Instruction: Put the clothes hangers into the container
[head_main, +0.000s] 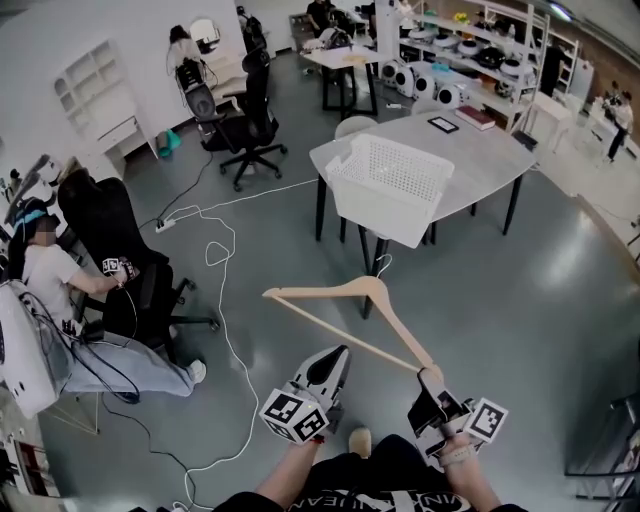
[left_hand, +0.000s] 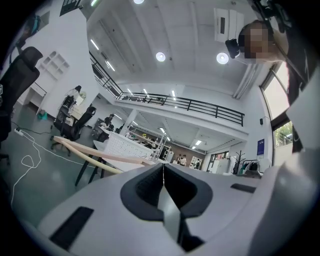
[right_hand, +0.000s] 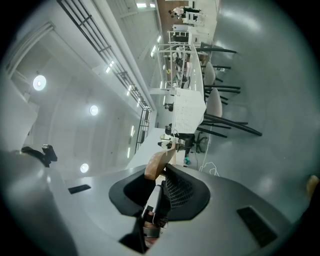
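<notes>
right gripper (head_main: 432, 383) grasps wooden hanger (head_main: 320, 290) end | left gripper (head_main: 335, 360) clenched, empty | white basket (head_main: 390, 190) well apart, drop-in not yet done

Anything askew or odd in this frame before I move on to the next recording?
The wooden hanger is pinched only at one arm's tip by the right hand-held gripper, so it juts out tilted above the floor. The white basket seems to overhang the near edge of the table. The left hand-held gripper is shut on nothing.

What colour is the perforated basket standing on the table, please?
The basket is white; it shows best in the head view.
</notes>
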